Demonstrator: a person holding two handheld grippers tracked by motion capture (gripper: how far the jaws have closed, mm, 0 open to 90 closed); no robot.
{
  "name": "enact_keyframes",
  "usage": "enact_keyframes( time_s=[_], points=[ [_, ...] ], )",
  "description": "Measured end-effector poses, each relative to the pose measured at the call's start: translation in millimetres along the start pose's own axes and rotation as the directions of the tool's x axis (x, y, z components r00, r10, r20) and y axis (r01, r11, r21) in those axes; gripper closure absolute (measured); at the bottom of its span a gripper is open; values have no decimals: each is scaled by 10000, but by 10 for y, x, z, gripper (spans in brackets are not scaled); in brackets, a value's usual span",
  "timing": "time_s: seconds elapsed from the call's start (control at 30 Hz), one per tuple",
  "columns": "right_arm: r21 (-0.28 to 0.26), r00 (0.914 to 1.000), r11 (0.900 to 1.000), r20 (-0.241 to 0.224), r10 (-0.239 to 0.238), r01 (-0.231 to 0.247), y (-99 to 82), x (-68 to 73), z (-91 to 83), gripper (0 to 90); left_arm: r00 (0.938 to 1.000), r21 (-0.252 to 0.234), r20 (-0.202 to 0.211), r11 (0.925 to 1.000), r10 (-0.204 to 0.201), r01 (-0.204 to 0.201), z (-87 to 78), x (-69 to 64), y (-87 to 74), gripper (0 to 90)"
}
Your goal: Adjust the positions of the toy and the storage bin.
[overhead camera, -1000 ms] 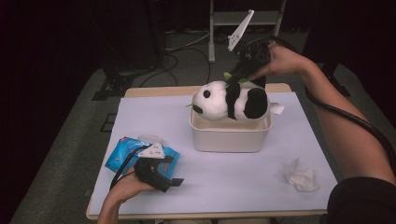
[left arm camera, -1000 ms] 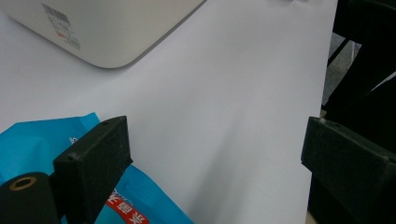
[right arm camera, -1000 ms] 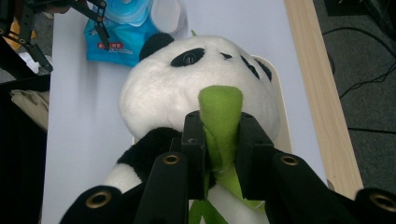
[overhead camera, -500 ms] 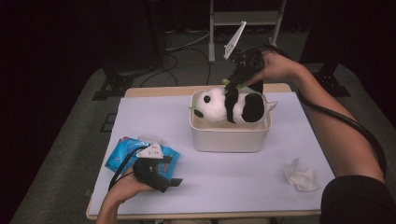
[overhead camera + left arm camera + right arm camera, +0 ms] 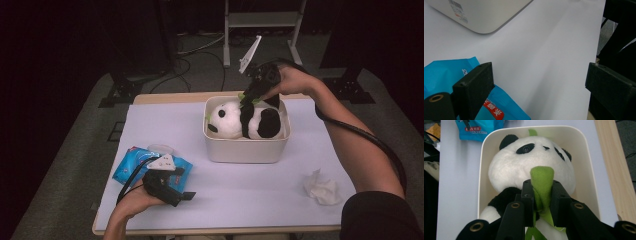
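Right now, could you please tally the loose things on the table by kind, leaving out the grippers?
Plush panda: 1
Cream bin: 1
Blue wipes pack: 1
Crumpled tissue: 1
Total: 4

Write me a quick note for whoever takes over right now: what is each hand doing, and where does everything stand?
Right hand-held gripper: shut on the green leaf of the panda plush, which lies in the cream bin.
Left hand-held gripper: open, holding nothing, beside the blue wipes pack.
Done: panda is in the bin.
Left: probably let go of the leaf and pull away. Crumpled tissue lies untouched.
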State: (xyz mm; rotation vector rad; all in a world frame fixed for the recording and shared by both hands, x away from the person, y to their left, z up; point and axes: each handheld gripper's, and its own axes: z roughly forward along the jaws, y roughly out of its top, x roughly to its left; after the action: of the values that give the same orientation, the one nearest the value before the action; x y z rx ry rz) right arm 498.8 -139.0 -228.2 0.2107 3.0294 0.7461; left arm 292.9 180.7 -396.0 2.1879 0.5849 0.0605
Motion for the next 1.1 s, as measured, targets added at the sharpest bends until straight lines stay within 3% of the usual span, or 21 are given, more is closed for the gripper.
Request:
enact_keyframes(
  time_s=[0.57, 1.1],
  points=[
    [-84, 9986, 9999, -516, 70, -74, -93, 8, 213, 743, 10000, 43, -25, 10000, -57, 58, 0, 1, -8, 76],
    [-41, 9986, 10000, -527, 75, -78, -223, 24, 382, 737, 10000, 70, -6, 10000, -6, 6, 7, -4, 3, 76]
  ],
)
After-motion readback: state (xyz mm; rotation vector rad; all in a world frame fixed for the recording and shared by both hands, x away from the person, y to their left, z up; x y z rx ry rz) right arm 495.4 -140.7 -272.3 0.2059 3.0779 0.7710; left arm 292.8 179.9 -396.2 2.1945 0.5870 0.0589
